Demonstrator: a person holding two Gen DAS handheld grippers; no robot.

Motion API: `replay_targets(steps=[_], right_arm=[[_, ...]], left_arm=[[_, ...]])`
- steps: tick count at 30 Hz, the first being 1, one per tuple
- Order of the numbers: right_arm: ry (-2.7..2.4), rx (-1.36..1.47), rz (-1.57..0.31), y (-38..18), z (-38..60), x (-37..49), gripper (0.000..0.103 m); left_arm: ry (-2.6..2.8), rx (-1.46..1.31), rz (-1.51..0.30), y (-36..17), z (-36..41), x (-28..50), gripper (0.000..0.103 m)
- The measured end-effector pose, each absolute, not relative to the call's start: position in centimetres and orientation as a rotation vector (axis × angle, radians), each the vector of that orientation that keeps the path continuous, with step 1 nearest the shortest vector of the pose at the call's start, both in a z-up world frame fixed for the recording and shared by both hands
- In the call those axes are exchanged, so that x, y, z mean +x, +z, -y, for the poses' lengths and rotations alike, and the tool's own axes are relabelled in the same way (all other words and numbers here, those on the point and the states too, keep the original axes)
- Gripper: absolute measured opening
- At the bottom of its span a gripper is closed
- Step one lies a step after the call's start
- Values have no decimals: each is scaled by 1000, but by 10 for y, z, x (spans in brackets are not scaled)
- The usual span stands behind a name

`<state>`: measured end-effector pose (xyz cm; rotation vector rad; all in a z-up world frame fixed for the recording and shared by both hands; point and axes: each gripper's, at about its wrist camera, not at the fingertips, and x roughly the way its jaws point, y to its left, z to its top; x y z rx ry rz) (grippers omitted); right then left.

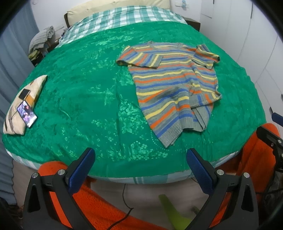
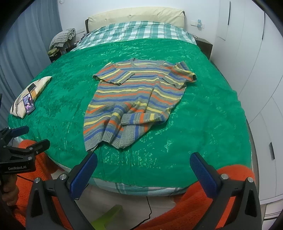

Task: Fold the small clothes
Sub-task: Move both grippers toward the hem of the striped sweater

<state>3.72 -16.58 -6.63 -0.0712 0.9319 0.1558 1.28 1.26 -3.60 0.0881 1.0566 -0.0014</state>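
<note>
Sweater mid-bed on blanket, phone on pillow far left

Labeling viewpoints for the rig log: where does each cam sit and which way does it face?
Left wrist: at the bed's foot, facing the headboard; own open left tongs low in frame, right tongs at right edge.
Right wrist: same stance, further right; own open right tongs, left tongs at left edge.
Shared: striped sweater, green bedspread, phone.

Beyond the blue-padded, black-framed fingertips a striped sweater is seen, banded in grey, orange, yellow and blue. A shiny green bedspread is spread under it, with a green-and-white checked sheet farther off. Orange fabric is seen beneath the fingers.
</note>
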Motion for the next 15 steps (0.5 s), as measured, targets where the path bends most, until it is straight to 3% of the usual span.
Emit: replay_targets(steps=[7, 15], right_arm=[[156, -51, -936, -66, 169, 39, 103], [72, 101, -963, -88, 219, 65, 103]], left_arm=[[57, 34, -1077, -48, -42, 19, 103], [-13, -168, -1214, -105, -78, 49, 103]])
